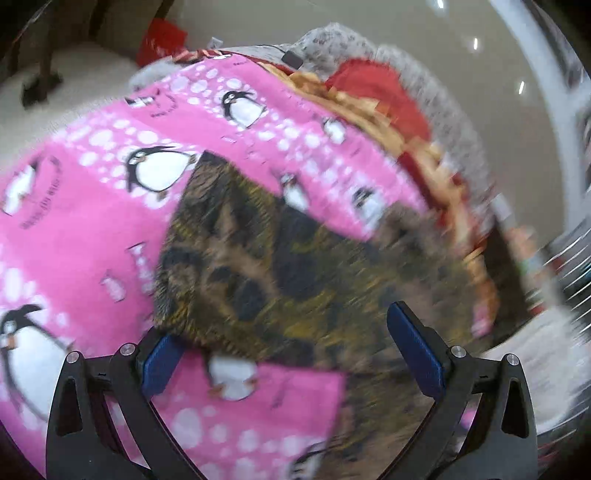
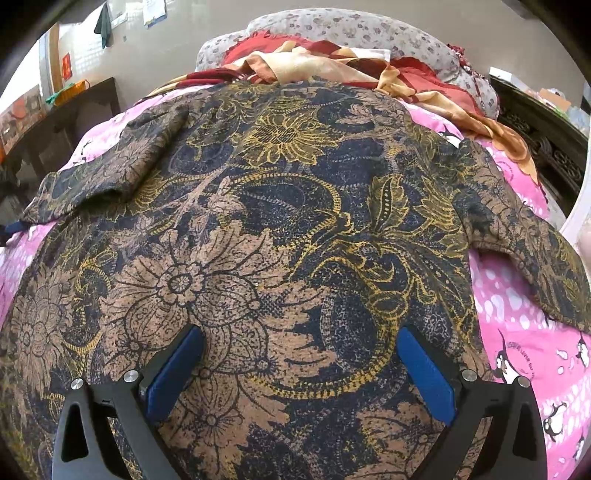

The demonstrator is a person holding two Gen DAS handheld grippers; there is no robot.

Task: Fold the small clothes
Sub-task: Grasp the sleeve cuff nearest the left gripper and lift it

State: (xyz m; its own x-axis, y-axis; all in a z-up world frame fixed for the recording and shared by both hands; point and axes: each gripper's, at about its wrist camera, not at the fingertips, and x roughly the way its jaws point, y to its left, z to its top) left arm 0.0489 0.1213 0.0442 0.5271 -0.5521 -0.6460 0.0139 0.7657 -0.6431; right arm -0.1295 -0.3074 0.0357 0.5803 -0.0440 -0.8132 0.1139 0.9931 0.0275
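A brown, navy and yellow floral batik shirt (image 2: pixel 280 221) lies spread flat on a pink penguin-print blanket (image 2: pixel 517 332); its short sleeves stick out left and right. My right gripper (image 2: pixel 301 354) is open just above the shirt's lower middle, holding nothing. In the blurred left wrist view a sleeve of the shirt (image 1: pixel 280 266) lies on the pink blanket (image 1: pixel 92 221). My left gripper (image 1: pixel 284 332) is open with the sleeve's edge between its fingers, the left pad partly under the cloth.
A heap of red and tan cloth (image 2: pixel 332 62) and a grey flowered pillow (image 2: pixel 369 29) lie at the far end of the bed. Dark wooden furniture (image 2: pixel 66 122) stands at the left, a carved dark piece (image 2: pixel 546 147) at the right.
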